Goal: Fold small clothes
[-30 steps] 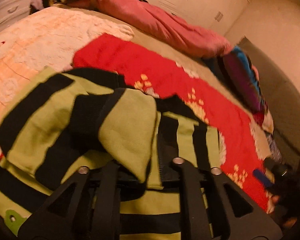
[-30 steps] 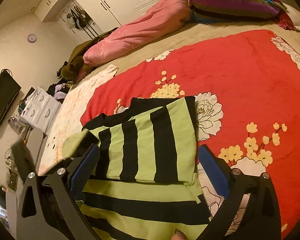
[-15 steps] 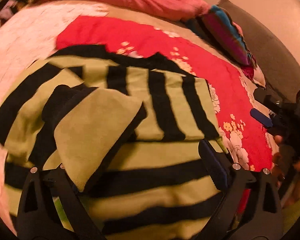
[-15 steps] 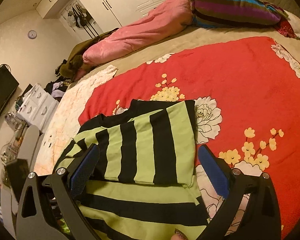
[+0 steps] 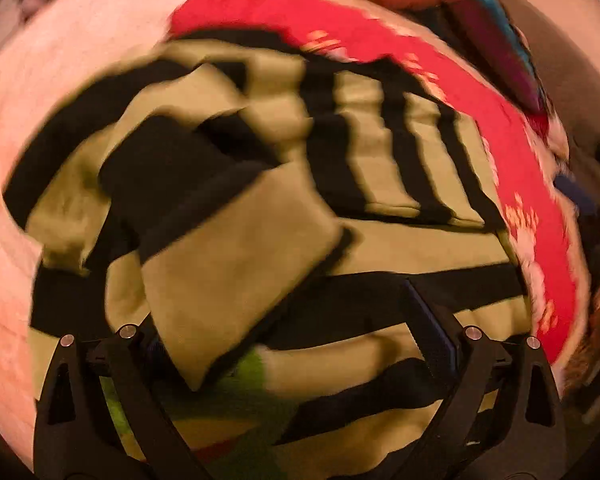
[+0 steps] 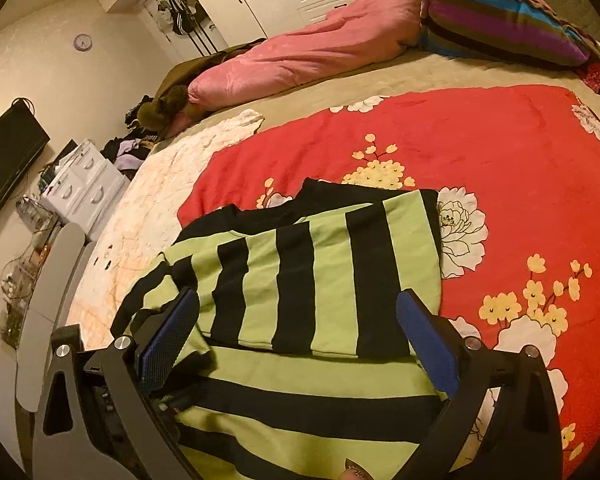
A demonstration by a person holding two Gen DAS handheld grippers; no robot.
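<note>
A green and black striped sweater (image 5: 400, 248) lies flat on the bed, blurred in the left wrist view. One sleeve (image 5: 236, 272) is folded across its body, with the cuff end lying between the jaws of my left gripper (image 5: 292, 340), close to the left finger. That gripper is open wide and its pads do not press the cloth. In the right wrist view the sweater (image 6: 308, 412) shows its other sleeve (image 6: 320, 280) folded flat over the chest. My right gripper (image 6: 300, 340) hovers open just above the sweater, holding nothing.
The sweater rests on a red floral blanket (image 6: 480, 152) beside a cream blanket (image 6: 152, 208). A pink duvet (image 6: 312, 56) and a striped pillow (image 6: 500, 24) lie at the far side of the bed. White drawers (image 6: 84, 188) and a TV (image 6: 8, 160) stand to the left.
My left gripper, shut on the sleeve a second ago, has opened wide and let it go. The sleeve now lies across the body. The left view has tipped downward; the right gripper shifted slightly.
</note>
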